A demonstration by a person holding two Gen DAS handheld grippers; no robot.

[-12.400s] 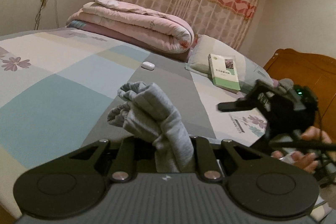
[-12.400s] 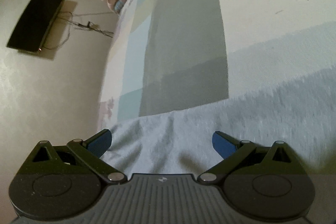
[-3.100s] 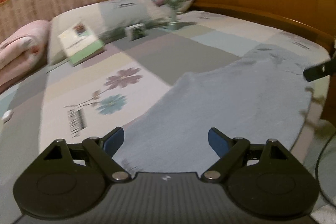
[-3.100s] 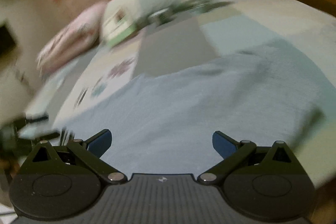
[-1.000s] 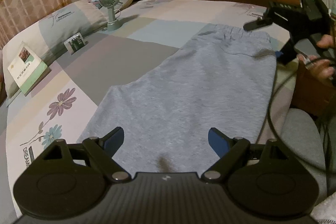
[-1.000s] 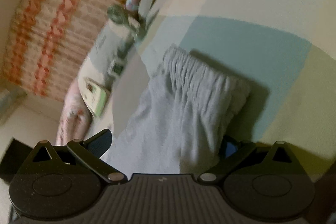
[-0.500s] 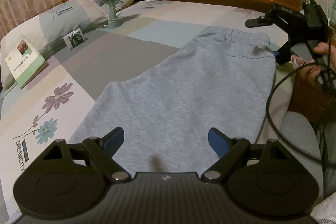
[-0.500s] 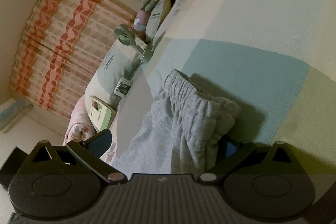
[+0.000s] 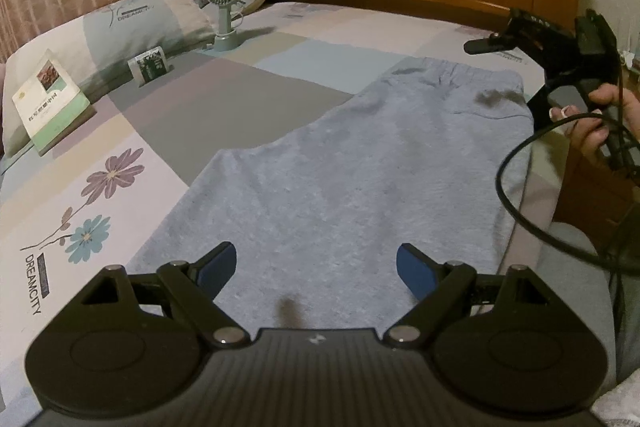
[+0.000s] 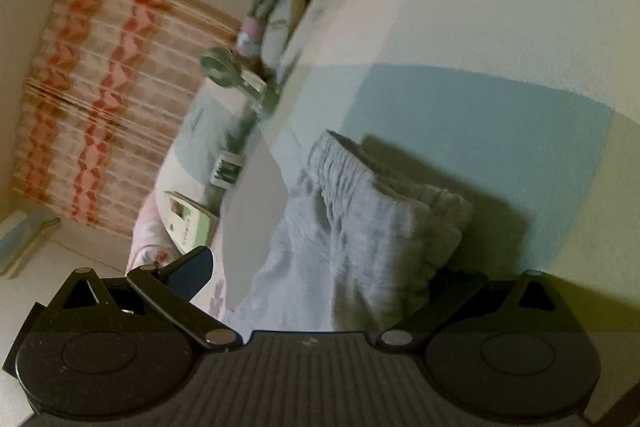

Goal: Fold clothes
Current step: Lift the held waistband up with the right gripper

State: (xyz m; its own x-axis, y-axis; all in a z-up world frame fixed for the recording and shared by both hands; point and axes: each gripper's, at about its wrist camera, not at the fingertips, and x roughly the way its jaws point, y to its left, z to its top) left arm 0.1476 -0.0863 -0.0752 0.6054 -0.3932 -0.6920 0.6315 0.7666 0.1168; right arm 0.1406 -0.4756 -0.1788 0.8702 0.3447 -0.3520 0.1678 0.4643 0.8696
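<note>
Trousers [image 9: 360, 179] of grey jersey lie flat on the bed [image 9: 224, 107], long axis running from my near left tongs [image 9: 316, 267], spread wide above the leg end, to the waistband at far right, where my right tongs [image 10: 320, 275] straddle the bunched corner, unclenched.

Grey trousers [image 10: 352, 227] between spread fingers [image 10: 192, 267]

Your left gripper [image 9: 316, 269] is matte black with blue finger pads [image 9: 414, 271], silver pivot screws and a ribbed housing bearing a small pale logo. Your right gripper [image 10: 320, 273] looks the same. A black cable [image 9: 516, 203] loops below your right hand [image 9: 600, 123].
</note>
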